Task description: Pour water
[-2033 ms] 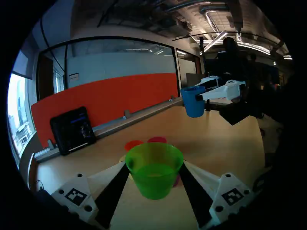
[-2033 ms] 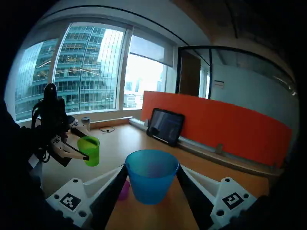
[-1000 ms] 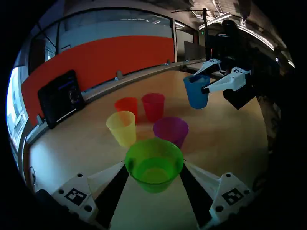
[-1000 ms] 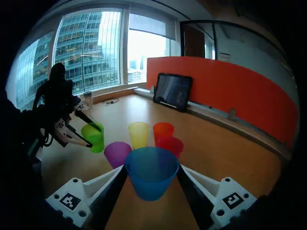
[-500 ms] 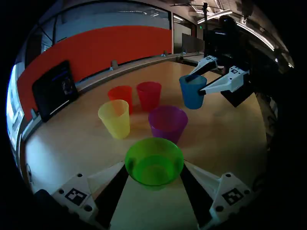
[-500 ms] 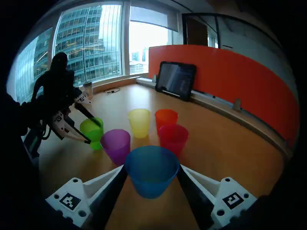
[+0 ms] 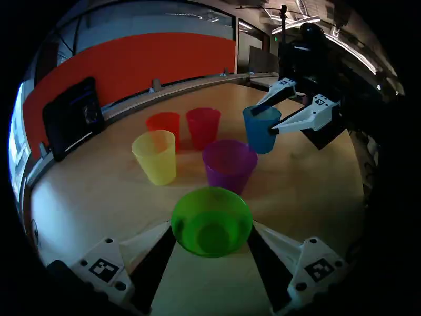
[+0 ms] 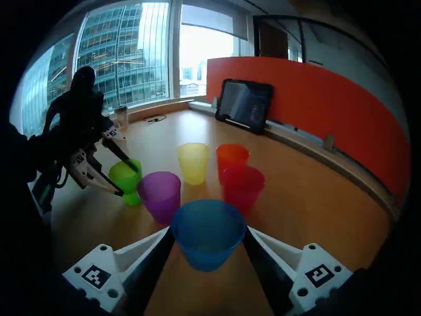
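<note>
Between the fingers of the left gripper [image 7: 211, 227] we see a green cup [image 7: 211, 221], upright, with both fingers pressed against its sides just below the rim. We cannot tell whether it holds any water. The right gripper [image 8: 208, 231] grips a blue cup [image 8: 208, 237] the same way, mouth up, and its contents are just as unclear.

Four more cups stand clustered near the middle of the wooden table [image 7: 316, 179]. An orange cup [image 7: 163, 125] and a red cup [image 7: 203, 126] stand just beside each other on the side toward the far edge. A yellow cup [image 7: 155, 156] and a purple cup [image 7: 229, 164] stand nearer to us in the left gripper view.

From the left gripper view, the blue cup sits low and just beside the red and purple cups, held by the other gripper. From the right gripper view, the green cup is just beside the purple cup, on the side toward the windows [image 8: 121, 52]. We cannot tell whether either held cup touches the table.

A dark tablet [image 7: 71, 118] leans at the table's far edge, against an orange partition [image 7: 147, 63] that runs along that edge.
</note>
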A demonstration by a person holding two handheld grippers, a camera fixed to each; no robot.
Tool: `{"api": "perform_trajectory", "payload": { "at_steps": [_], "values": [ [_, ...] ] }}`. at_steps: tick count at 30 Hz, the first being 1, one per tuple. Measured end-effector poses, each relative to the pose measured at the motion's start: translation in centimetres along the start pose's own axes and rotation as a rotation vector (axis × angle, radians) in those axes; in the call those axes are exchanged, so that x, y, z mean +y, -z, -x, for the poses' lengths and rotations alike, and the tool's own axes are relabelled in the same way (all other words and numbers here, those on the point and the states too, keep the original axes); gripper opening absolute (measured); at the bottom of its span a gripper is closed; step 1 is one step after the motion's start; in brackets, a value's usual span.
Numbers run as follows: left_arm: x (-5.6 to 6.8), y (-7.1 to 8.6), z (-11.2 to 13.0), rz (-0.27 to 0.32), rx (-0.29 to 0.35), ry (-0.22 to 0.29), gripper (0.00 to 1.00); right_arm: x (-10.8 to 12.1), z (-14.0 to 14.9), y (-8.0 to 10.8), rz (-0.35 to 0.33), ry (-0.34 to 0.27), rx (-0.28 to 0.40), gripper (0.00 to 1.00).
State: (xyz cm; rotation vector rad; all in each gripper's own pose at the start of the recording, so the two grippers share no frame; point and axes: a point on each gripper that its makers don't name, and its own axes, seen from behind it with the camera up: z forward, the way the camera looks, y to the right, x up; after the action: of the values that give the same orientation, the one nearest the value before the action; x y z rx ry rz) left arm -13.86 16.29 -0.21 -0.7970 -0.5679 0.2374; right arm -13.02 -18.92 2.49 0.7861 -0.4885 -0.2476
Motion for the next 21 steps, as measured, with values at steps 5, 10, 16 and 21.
{"api": "perform_trajectory", "payload": {
  "at_steps": [5, 10, 16, 21],
  "values": [
    [0.3, 0.3, 0.1, 0.023, -0.001, 0.011, 0.96, -0.2, 0.6, -0.6, -0.001, 0.001, -0.014, 0.93],
    [0.3, 0.6, 0.4, 0.023, -0.003, 0.028, 0.99, -0.1, 1.0, -1.1, 0.004, 0.003, -0.022, 0.93],
    [0.0, 1.1, 0.6, 0.013, 0.004, 0.054, 0.99, -0.1, 1.4, -1.6, 0.009, 0.007, -0.026, 0.93],
    [0.0, 1.7, 0.6, 0.015, 0.020, 0.075, 0.98, 0.0, 1.6, -1.9, 0.012, 0.016, -0.030, 0.93]
  ]
}}
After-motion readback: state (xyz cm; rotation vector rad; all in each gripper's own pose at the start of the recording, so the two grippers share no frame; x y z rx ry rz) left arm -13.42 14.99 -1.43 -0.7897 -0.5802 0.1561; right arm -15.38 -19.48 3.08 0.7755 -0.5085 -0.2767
